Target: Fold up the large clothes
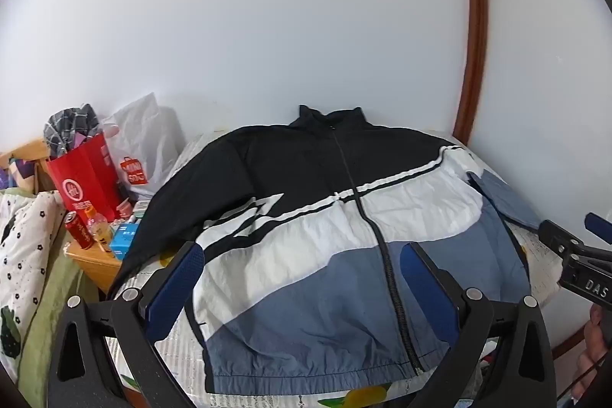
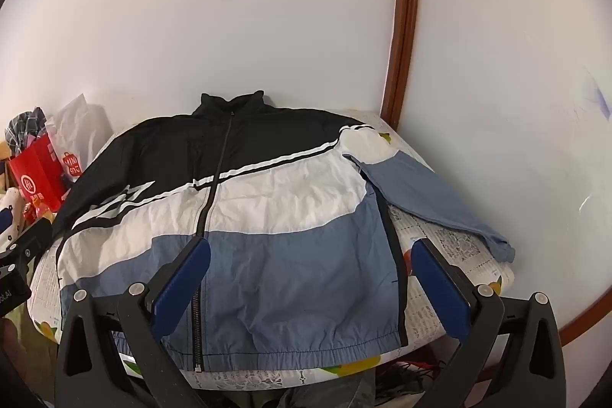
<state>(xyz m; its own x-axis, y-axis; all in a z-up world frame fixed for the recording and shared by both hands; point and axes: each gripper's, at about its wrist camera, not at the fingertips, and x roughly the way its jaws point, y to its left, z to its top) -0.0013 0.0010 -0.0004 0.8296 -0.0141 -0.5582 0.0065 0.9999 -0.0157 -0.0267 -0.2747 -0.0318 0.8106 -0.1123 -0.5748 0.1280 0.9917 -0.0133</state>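
A black, white and blue zip-up jacket point(image 1: 336, 224) lies spread flat, front up, on a small cloth-covered table point(image 2: 451, 255), collar toward the wall. Its blue right sleeve point(image 2: 428, 194) stretches along the table's right side; its black left sleeve point(image 1: 160, 217) hangs off the left edge. My left gripper point(image 1: 302, 251) hovers open above the jacket's lower front, nothing between its blue pads. My right gripper point(image 2: 311, 247) is open too, over the lower right panel near the hem. The right gripper point(image 1: 570, 232) also shows at the right edge of the left wrist view.
A red paper bag point(image 1: 86, 178) with clothes, a white plastic bag point(image 1: 145, 140), a red can point(image 1: 78, 230) and bottles crowd a wooden stand left of the table. A patterned quilt point(image 1: 23, 255) lies far left. The white wall and a brown door frame point(image 1: 474, 25) stand close behind.
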